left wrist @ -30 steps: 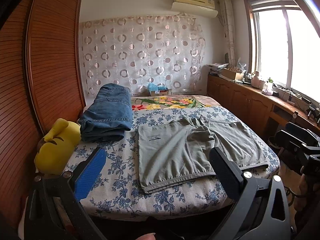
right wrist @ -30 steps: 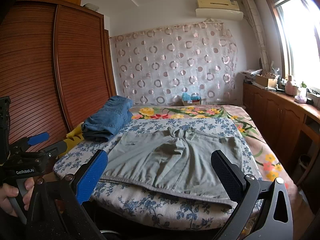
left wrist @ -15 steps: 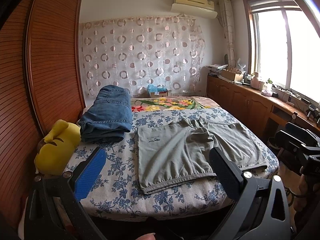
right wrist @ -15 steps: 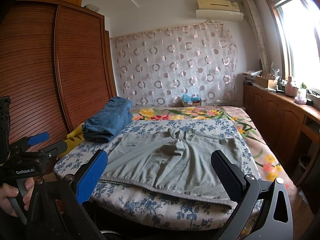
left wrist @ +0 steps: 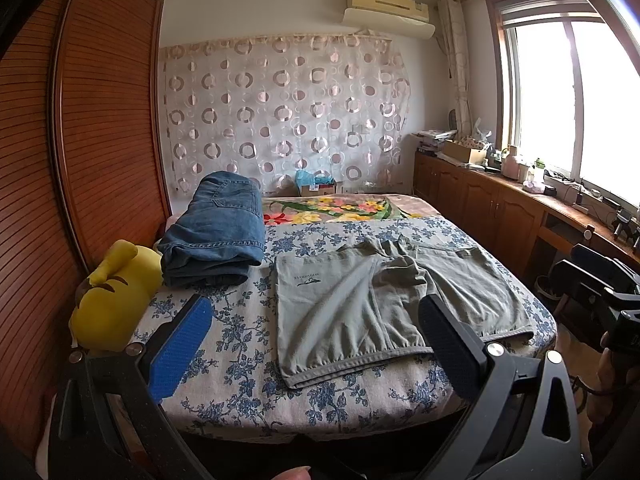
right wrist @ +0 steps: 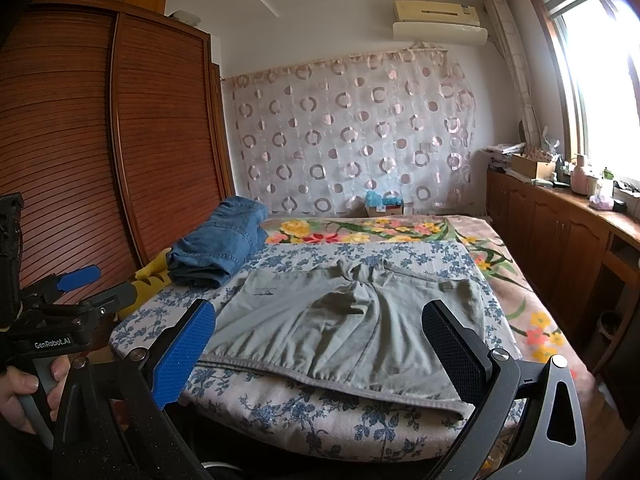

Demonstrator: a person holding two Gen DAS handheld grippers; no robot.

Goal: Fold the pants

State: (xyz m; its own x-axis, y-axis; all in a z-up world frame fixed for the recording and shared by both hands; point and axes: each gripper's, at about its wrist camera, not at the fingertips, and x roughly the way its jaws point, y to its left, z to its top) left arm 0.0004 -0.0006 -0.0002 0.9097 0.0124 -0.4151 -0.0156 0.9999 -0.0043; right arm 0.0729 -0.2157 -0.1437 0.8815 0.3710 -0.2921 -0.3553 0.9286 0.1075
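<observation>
Left wrist view: I hold the left claw [left wrist: 312, 328] short of the bed [left wrist: 240, 360], jaws spread wide and holding nothing. This standoff keeps the whole garment in frame so I can choose a grip point. The pants [left wrist: 384, 300], grey-green shorts, lie flat on the near half of the bed with the hem edges toward me and the waist bunched at the far side. They are laid open this way, I judge, so each leg presents a free edge to a claw. Folded jeans [left wrist: 216, 236] sit at the far left, apart from the pants, beside a yellow plush [left wrist: 114, 300] at the bed's left edge; both are clear of the working area. The right claw's body shows at the right margin, off the bed.

Right wrist view: The right claw [right wrist: 320, 340] is also fully open and empty, held back from the bed's near edge. The pants [right wrist: 360, 320] lie directly ahead, centred between the fingers, their hem just inside the bed edge. The left claw [right wrist: 76, 280] appears at the left, gripped in a hand [right wrist: 20, 396], level with the bed. I judge no fold is started; the next move calls for both claws to close on the near hem.
</observation>
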